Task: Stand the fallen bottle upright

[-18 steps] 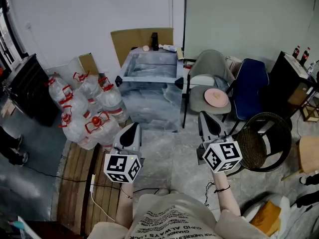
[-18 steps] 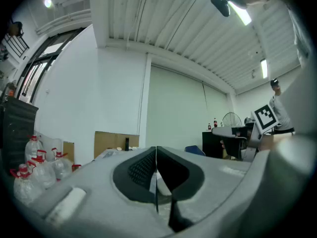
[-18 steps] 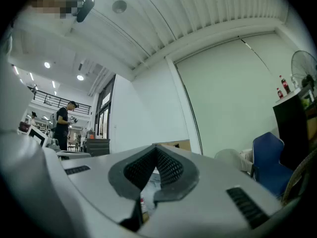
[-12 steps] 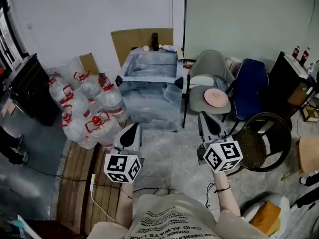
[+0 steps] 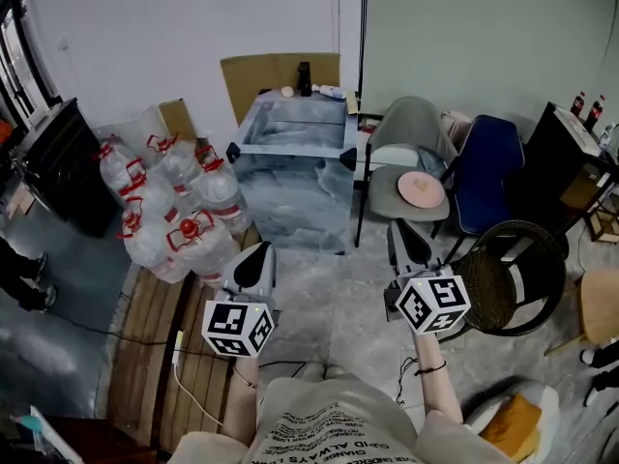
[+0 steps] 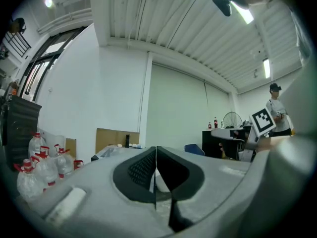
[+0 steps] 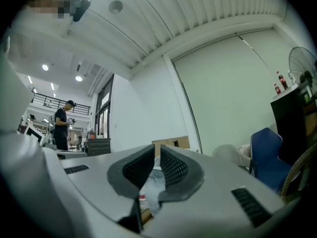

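Note:
A small pale bottle (image 5: 329,92) lies on its side at the far edge of the plastic-covered table (image 5: 290,162), next to an upright dark bottle (image 5: 305,77). In the left gripper view both show tiny and far off, the pale bottle (image 6: 134,146) beside the dark one (image 6: 127,140). My left gripper (image 5: 253,251) and right gripper (image 5: 402,232) hover level over the floor, well short of the table, each pointing toward it. The left gripper (image 6: 156,155) has its pads pressed together with nothing between them. The right gripper (image 7: 157,155) is shut and empty too.
Several large water jugs (image 5: 174,211) with red caps stand left of the table, beside a wooden pallet (image 5: 155,356). A grey chair (image 5: 411,129) with a pink plate (image 5: 420,190), a blue chair (image 5: 488,167) and a wicker basket (image 5: 513,269) crowd the right. A black cabinet (image 5: 63,167) stands far left.
Both grippers keep their places and stay shut. Only the head camera has shifted a little, so the room sits slightly lower and to the right in the picture.

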